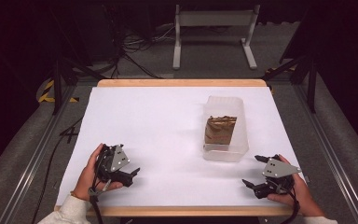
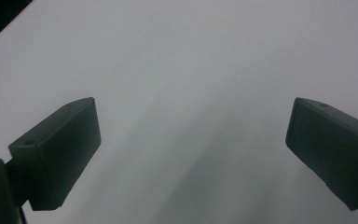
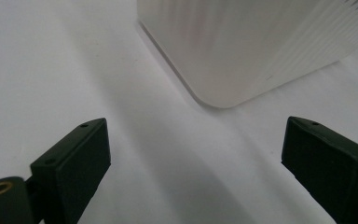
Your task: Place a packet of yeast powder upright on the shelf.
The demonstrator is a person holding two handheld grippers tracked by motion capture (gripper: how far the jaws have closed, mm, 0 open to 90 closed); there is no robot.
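A clear ribbed plastic bin (image 1: 237, 125) stands on the white table (image 1: 158, 126), right of centre. Inside it lies a crumpled brown and gold packet (image 1: 219, 129). My right gripper (image 1: 254, 171) rests near the table's front right corner, open, nothing between its jaws. The bin's rounded near corner (image 3: 242, 51) shows just ahead of them. My left gripper (image 1: 134, 173) rests at the front left, held in a hand, jaws open over bare white table (image 2: 191, 70).
The table has a wooden rim (image 1: 182, 82). Behind it stands a white metal stand (image 1: 214, 32) amid cables on a grey floor. Dark tripod legs (image 1: 60, 79) flank both back corners. Metal rails (image 1: 37, 154) run along each side.
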